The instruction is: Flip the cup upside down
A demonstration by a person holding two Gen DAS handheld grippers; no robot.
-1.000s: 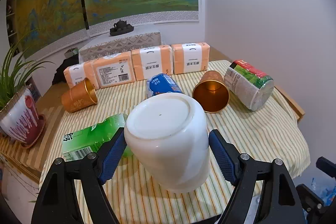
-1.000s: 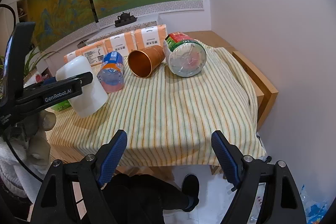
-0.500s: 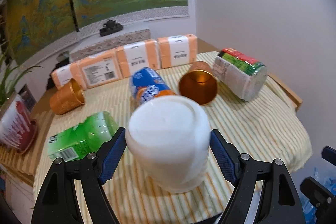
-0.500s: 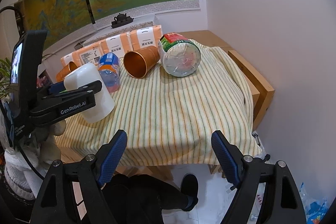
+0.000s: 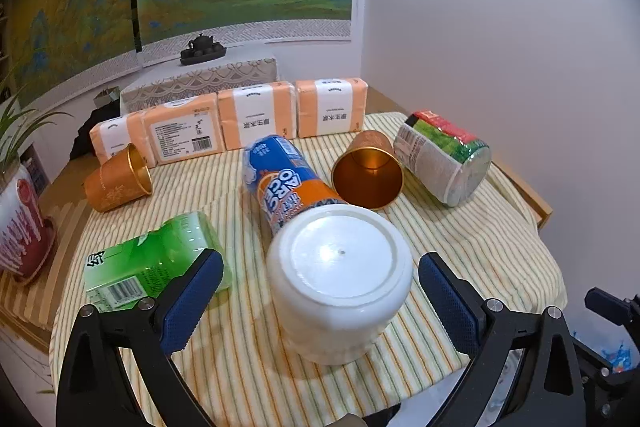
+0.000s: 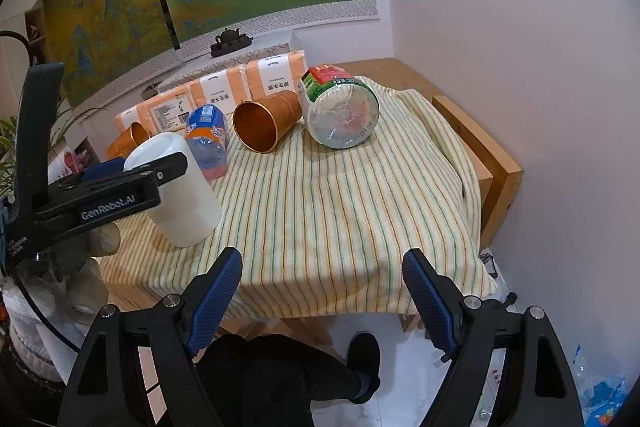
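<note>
Straddling the white cup (image 5: pixel 340 283) with my left tongs (image 5: pixel 320 301) spread wide, pads clear of its sides; it stands base-up on the striped cloth (image 5: pixel 472 251), axis vertical. My right tongs (image 6: pixel 322 293) hang open, empty, farther off.

My left hand-held gripper (image 5: pixel 320 301) is level, its blue pads (image 5: pixel 448 301) spread wide with clear gaps either side, gripping nothing. From my right wrist camera its black body shows at 9 o'clock. My right hand-held gripper (image 6: pixel 322 297) hangs low, its pads (image 6: pixel 214 295) also parted wide, pointing toward 12 o'clock, holding nothing.
</note>
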